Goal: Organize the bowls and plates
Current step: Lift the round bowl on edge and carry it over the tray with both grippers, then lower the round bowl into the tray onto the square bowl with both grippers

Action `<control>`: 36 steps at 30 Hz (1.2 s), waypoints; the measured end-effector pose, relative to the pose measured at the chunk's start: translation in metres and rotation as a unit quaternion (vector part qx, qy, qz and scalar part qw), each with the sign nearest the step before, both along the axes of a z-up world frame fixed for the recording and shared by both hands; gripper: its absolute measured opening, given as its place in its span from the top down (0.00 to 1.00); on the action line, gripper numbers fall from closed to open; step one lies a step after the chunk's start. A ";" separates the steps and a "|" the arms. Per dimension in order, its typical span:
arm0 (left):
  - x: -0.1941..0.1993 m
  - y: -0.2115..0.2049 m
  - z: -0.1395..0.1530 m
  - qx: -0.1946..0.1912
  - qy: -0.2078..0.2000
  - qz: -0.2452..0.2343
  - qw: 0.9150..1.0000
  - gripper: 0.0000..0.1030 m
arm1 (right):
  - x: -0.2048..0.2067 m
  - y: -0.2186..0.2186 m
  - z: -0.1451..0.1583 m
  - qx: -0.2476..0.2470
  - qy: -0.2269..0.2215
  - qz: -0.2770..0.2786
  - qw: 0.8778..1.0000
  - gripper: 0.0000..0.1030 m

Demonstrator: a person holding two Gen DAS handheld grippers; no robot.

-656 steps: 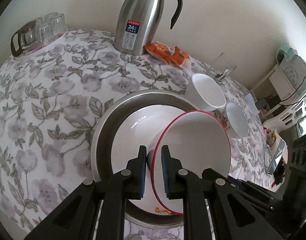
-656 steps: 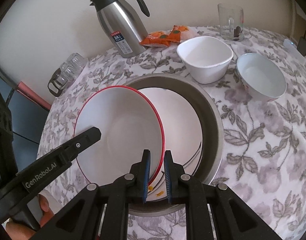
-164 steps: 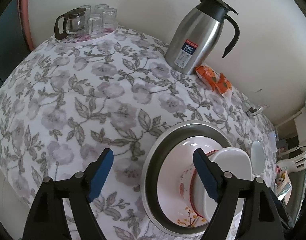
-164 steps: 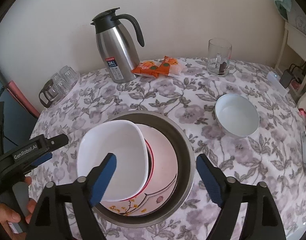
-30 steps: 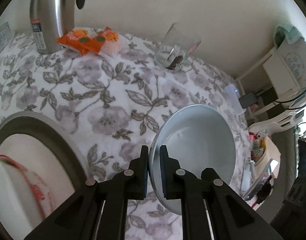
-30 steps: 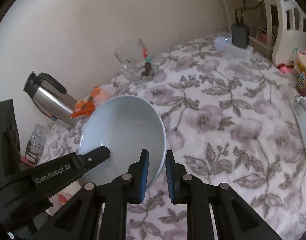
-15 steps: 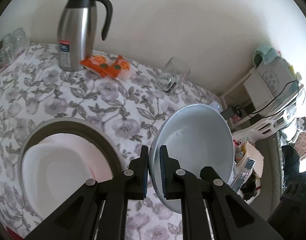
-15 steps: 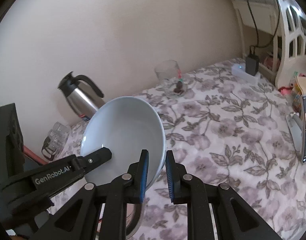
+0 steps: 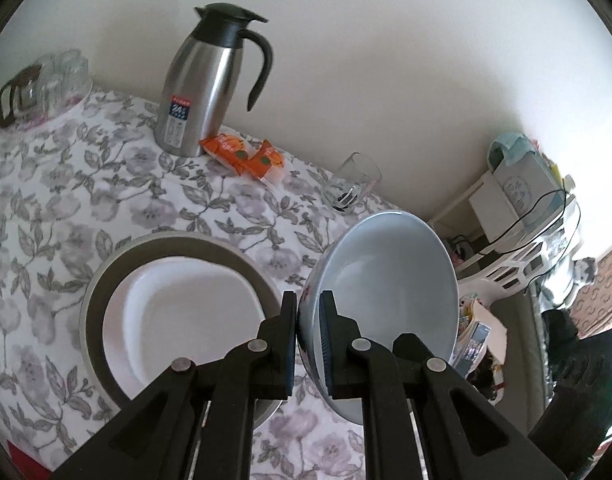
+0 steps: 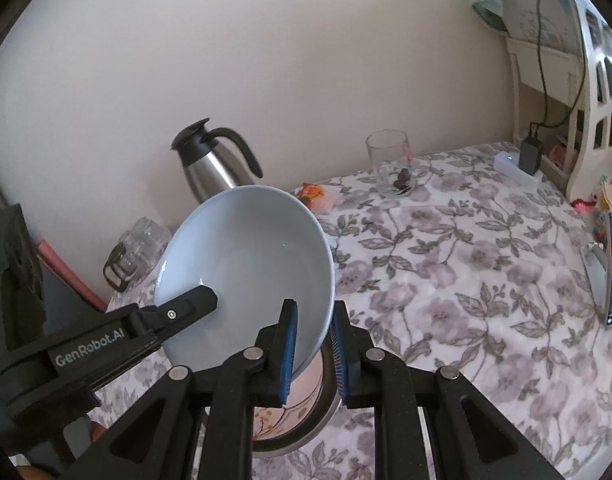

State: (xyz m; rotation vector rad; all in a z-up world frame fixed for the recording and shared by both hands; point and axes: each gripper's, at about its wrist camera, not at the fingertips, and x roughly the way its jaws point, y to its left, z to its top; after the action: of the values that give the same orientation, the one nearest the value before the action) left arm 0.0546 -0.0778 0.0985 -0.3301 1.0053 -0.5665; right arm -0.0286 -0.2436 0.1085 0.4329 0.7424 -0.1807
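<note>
1. Two hand-held grippers carried one pale blue bowl (image 9: 385,280) between them, lifted clear of the flowered tablecloth (image 9: 106,200).
2. The left gripper (image 9: 307,320) was clamped on the bowl's rim, one pad inside and one outside.
3. The right gripper (image 10: 311,334) pinched the opposite rim the same way, probably so that the tilted bowl could not swing.
4. Below, near the table's front edge, sat a metal basin (image 9: 210,242) holding a white dish (image 9: 178,304).
5. The bowl hung just beside the basin, seemingly bound for that stack.
6. A steel jug (image 9: 204,92), orange packets (image 9: 246,156) and a glass (image 9: 351,184) stood along the far edge by the wall, well apart from the carry.
</note>
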 end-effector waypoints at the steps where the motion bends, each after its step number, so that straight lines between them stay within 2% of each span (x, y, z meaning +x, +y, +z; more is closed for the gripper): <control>1: -0.001 0.004 -0.001 -0.004 0.001 0.002 1.000 0.89 | 0.000 0.004 0.000 -0.001 0.000 0.005 1.000 0.82; 13: 0.001 0.057 0.000 -0.029 -0.013 0.039 0.999 0.89 | 0.016 0.043 -0.010 0.002 0.009 0.058 0.998 0.82; 21: 0.008 0.089 -0.011 -0.037 0.005 0.066 0.997 0.89 | 0.029 0.069 -0.020 0.005 0.022 0.087 0.996 0.82; 36: 0.021 0.087 -0.040 -0.019 0.059 0.063 0.996 0.89 | 0.044 0.075 -0.045 -0.013 0.075 0.082 0.994 0.82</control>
State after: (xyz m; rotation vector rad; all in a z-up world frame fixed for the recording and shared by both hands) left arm 0.0753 0.0089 0.0588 -0.4624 1.0789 -0.4563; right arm 0.0152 -0.1684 0.0634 0.3345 0.9187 -0.0688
